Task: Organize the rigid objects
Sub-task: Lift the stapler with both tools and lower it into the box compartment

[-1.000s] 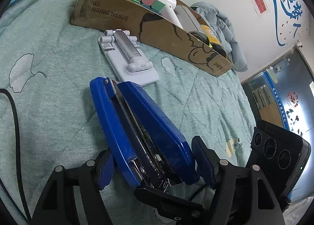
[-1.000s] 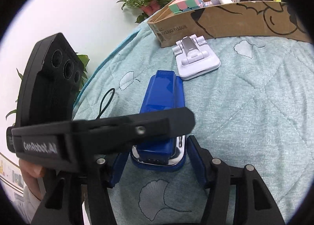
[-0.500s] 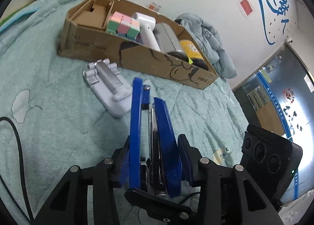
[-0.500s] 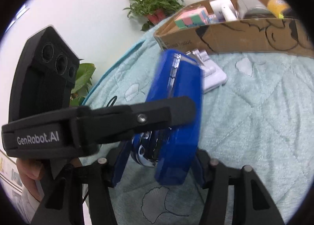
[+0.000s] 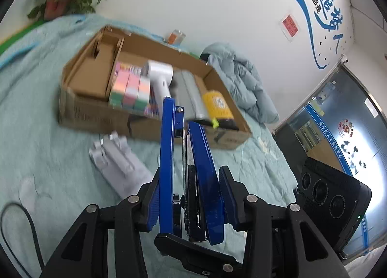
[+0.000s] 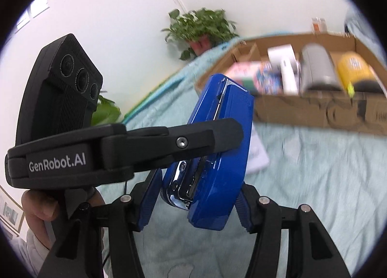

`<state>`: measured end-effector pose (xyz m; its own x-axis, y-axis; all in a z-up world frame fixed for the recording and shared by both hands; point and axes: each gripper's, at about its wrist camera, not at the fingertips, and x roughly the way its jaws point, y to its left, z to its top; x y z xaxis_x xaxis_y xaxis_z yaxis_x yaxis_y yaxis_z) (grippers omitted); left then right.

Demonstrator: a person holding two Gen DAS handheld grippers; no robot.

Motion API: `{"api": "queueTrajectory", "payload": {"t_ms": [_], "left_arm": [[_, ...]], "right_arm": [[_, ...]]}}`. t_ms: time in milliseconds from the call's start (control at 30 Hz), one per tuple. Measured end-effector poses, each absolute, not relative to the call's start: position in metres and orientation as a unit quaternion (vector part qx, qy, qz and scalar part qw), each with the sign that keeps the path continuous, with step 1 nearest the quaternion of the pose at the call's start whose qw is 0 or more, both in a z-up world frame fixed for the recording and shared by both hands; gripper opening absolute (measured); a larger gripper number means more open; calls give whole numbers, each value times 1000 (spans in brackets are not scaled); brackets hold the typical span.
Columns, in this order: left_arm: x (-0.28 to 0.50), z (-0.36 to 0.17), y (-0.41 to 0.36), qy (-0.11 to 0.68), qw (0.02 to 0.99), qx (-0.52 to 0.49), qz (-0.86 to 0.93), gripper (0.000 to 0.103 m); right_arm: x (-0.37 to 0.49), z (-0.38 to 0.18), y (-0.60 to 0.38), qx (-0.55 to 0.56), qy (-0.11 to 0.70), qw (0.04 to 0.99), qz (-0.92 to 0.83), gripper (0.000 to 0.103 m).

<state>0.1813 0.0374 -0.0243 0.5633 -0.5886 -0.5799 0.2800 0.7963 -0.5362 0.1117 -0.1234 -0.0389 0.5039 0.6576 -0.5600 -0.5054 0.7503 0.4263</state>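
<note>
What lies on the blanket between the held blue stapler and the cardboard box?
In the left wrist view, a white folding stand lies on the blanket between the blue stapler and the cardboard box.

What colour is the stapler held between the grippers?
Bright blue with chrome metal inside; the stapler shows best in the right wrist view.
</note>
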Motion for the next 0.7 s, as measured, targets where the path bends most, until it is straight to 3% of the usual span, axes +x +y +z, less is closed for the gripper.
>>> {"api": "queueTrajectory", "payload": {"t_ms": [400,700], "left_arm": [[280,49,79,352,894,-167,-224,41],[386,35,136,388,871,-212,-214,41]], "right_arm": [[211,26,-92,70,339,857,383,56],[294,25,-53,70,391,834,382,56]]}}
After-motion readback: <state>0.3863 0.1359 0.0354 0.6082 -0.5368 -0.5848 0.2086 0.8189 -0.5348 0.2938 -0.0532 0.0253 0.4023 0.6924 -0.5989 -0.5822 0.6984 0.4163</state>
